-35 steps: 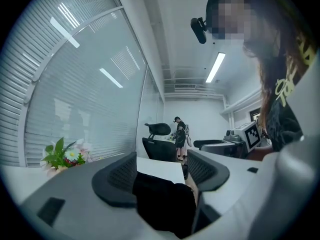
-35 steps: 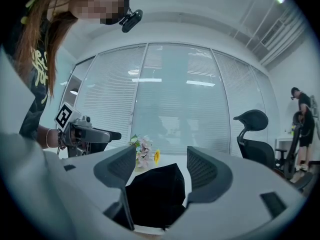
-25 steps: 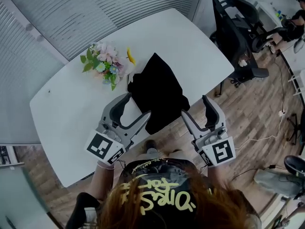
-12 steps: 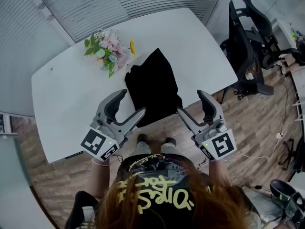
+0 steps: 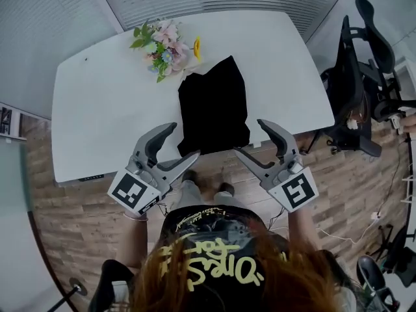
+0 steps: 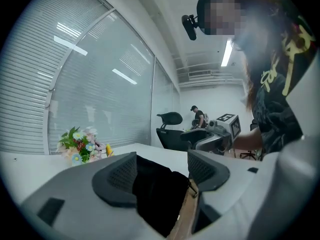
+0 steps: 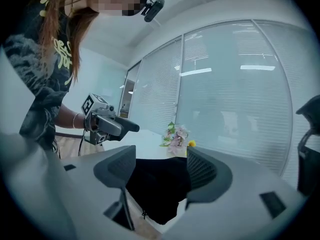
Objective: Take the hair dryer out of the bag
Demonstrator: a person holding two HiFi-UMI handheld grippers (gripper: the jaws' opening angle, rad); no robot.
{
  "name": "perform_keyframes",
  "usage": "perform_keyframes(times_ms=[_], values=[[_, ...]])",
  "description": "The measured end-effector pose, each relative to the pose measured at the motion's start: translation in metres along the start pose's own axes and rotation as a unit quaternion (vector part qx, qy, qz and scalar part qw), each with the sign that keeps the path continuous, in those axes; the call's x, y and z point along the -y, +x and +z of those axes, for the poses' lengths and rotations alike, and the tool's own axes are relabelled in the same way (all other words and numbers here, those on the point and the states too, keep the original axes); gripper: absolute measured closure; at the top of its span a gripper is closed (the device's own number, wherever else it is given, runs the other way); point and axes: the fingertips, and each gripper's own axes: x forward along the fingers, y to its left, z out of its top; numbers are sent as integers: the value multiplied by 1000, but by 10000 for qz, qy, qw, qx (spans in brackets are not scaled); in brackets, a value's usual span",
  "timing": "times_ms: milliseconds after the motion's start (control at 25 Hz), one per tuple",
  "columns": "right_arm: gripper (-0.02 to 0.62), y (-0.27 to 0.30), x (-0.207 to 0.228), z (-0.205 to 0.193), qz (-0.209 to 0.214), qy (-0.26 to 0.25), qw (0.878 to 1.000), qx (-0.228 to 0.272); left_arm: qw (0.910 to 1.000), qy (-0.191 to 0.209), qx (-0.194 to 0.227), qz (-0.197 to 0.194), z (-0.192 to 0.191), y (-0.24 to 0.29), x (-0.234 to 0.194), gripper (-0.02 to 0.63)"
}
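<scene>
The black bag [image 5: 213,106] is lying flat on the tabletop [image 5: 104,116], and the hair dryer, not showing, is presumably sitting inside it. The left hand-held gripper [image 5: 183,142] and right hand-held gripper [image 5: 249,137] are hovering either side of the bag's near edge, jaws spread and empty, likely lining up to open it.

No word, number or brand is legible. Yellow graffiti-style lettering [image 5: 209,265] runs across the person's black shirt [image 5: 218,234]. It is inverted in the head view and only partly shown in both gripper views, so it cannot be read. The left cube [image 5: 134,194] on the left gripper [image 5: 182,142] and the right cube [image 5: 297,192] on the right gripper [image 5: 251,137] each bear a black-and-white square code pattern, without characters.
</scene>
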Motion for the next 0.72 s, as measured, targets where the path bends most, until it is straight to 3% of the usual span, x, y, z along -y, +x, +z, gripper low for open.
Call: perform_keyframes(times_ms=[280,480,720], values=[[292,11,-20,-54,648,-715,9918,-840,9961,-218,-706,483,-65,-5,-1,296],[293,22,-27,-86,873,-1095,9825,-1225,9889,61,-1358,596,-102,-4,4,301],[293,34,-31,-112,1035,-1415,9743,-1413,9830,321,-1606,825,-118,0,2,320]])
